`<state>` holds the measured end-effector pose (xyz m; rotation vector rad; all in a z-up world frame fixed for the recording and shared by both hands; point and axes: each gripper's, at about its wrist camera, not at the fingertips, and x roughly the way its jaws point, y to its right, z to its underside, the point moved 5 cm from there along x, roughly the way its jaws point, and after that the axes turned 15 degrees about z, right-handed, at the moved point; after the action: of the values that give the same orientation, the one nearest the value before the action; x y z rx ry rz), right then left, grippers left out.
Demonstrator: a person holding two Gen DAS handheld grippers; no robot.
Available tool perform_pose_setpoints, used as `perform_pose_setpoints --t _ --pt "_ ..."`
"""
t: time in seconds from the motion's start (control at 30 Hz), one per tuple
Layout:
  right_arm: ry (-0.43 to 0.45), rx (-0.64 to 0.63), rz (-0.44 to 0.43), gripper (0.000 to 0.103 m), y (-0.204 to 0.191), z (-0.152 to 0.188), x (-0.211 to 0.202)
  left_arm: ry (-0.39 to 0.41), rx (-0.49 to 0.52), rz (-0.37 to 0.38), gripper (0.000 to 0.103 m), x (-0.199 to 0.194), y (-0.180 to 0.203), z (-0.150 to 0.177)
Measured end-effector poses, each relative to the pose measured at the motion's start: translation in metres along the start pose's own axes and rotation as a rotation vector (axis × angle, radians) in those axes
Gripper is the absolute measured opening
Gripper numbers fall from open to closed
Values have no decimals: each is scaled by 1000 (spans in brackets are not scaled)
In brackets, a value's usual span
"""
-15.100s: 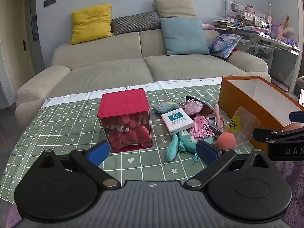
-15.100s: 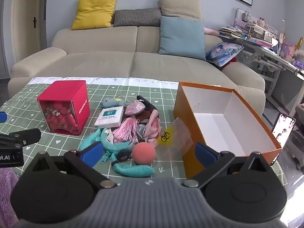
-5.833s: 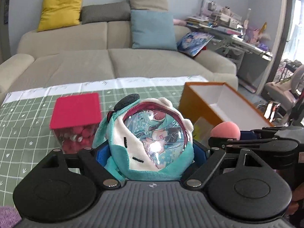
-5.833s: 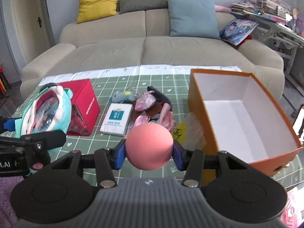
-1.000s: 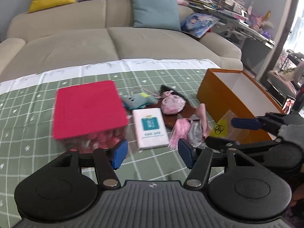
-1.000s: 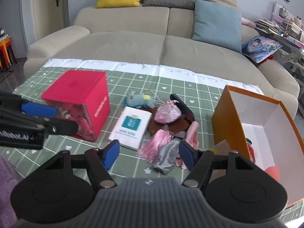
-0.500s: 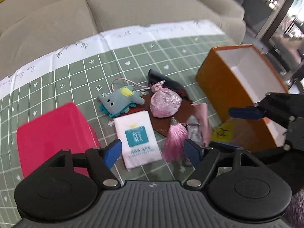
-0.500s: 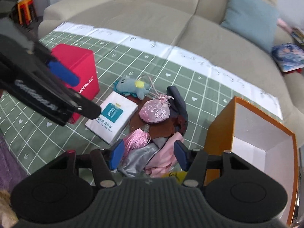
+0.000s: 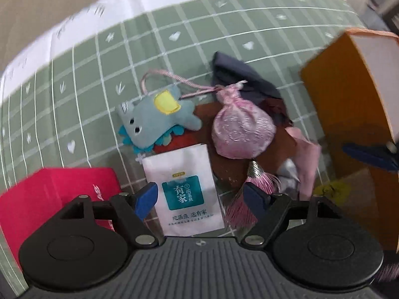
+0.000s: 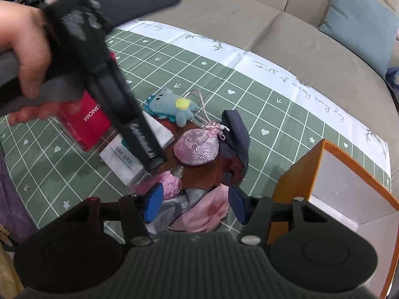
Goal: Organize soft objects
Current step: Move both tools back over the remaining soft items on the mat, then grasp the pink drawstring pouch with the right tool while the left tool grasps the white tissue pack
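The left gripper (image 9: 200, 198) points down at the table with its jaws spread wide, having just been opening, and nothing is gripped. Directly between and below its fingers lies a white tissue pack (image 9: 183, 190), flat on the green checked cloth (image 9: 82, 74), its long axis running straight away from the gripper, so the jaws straddle its narrow width. This gripper is the nearer one to the pack, which looks like its likely next pick.

Just beyond the pack's far end lies one small blue plush toy (image 9: 155, 120). To the right of that, ahead of the right finger, sits one pink drawstring pouch (image 9: 242, 130), its pink tassel (image 9: 245, 199) trailing back under that finger. Beside the left finger stands one red box (image 9: 47, 194).

The right gripper (image 10: 194, 203) tilts down with its jaws at a middling width, after closing a little, and empty. Under and between its fingers lies a bunched pink and grey cloth (image 10: 199, 211). Beyond it is dark brown and navy fabric (image 10: 234, 134); the piece count is unclear. To this gripper's right stands one open orange box (image 10: 291, 182), the likely destination. A hand (image 10: 23, 42) holds the left gripper at the upper left.
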<state>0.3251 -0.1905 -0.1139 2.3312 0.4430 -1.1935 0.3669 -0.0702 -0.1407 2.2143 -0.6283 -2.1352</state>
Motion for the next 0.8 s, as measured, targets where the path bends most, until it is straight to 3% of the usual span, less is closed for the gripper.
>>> perform_pose_setpoints --t 0.1,0.3,0.47,0.63,0.8 --pt "5 3 -2 58 5 2 0 -18 -69 -16 91 13 -8 -4" --pt "-4 29 -13 58 9 7 6 -40 -80 -80 91 36 -16 -3" --pt "-17 15 -17 58 9 8 13 -18 -104 -63 91 48 -25 1" --pt "-29 10 -21 58 9 8 17 2 -70 -87 67 48 -21 8" --pt "-29 1 -27 58 6 0 19 36 -66 -52 39 31 -18 18"
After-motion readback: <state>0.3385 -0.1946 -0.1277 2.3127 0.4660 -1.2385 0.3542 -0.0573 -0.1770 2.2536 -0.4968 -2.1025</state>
